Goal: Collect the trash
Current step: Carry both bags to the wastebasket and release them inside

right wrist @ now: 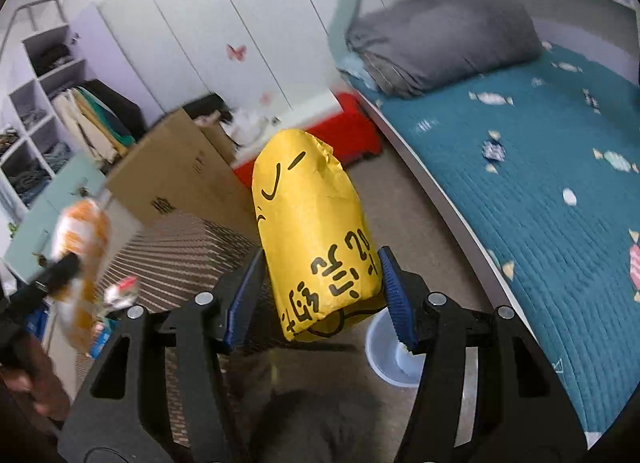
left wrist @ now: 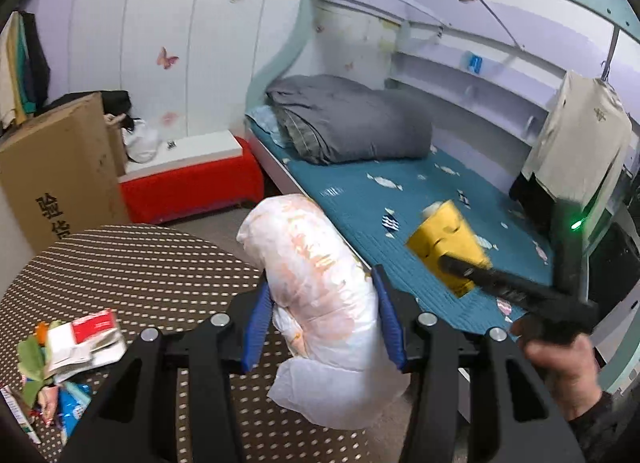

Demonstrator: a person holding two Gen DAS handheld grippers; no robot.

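The bed (left wrist: 420,199), under a teal quilted cover, filled the right side of both views, and everything else sat in relation to it. A folded grey duvet (left wrist: 348,119) lay at its far end. Just beside that end, on the floor, stood a red storage bench (left wrist: 192,187) with a white top, and beyond the bench a tall cardboard box (left wrist: 60,171) leaned against the wall. A round table (left wrist: 140,263) with a dotted brown cloth stood near the bed's long edge, with a strip of floor between them.

On the table's side away from the bed lay a small heap of wrappers (left wrist: 68,355), red, white, blue and green. A pale blue bin (right wrist: 386,351) stood on the floor close to the bed's edge, partly hidden behind the right gripper's finger; what was in it could not be made out.

The left gripper (left wrist: 324,327) was clenched on a crumpled white plastic bag (left wrist: 320,299) with faded orange print, held up between table and bed. The right gripper (right wrist: 320,295) gripped a yellow package (right wrist: 316,239) with black lettering, raised over the floor beside the bed and just above the bin.
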